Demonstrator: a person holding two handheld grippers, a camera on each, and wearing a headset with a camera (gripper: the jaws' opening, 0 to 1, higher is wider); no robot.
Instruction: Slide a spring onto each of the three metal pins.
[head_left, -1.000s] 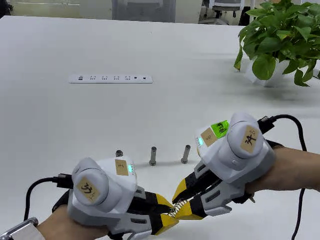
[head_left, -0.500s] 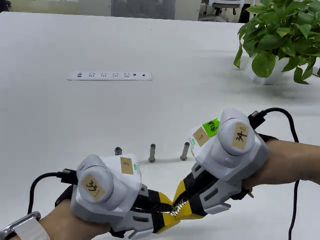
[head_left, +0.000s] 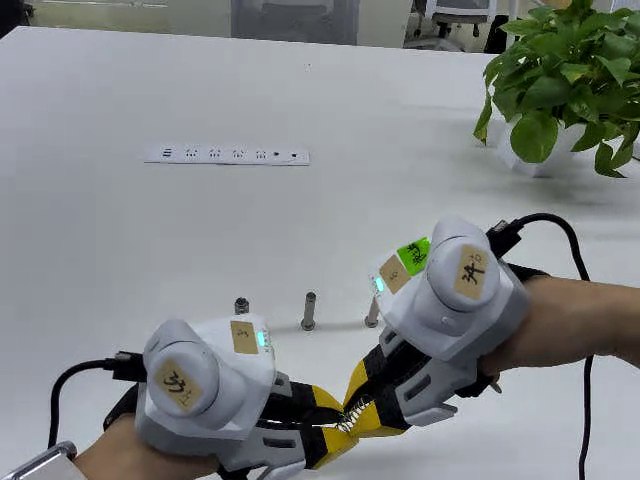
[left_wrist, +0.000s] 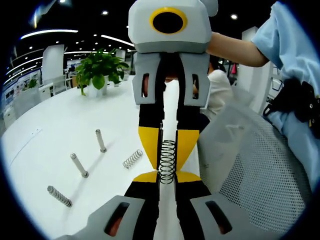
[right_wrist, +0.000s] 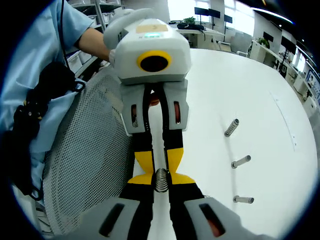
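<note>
Head view | white table (head_left: 120, 250), power strip (head_left: 227, 155), potted plant (head_left: 565, 70) | left tongs (head_left: 328, 440), right tongs (head_left: 360, 403) both clenched on spring (head_left: 345, 418)

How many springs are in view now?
3: held spring between the left gripper and right gripper, loose spring on the table near a bare pin, fitted spring on an end pin. More may hide behind the grippers.
</note>
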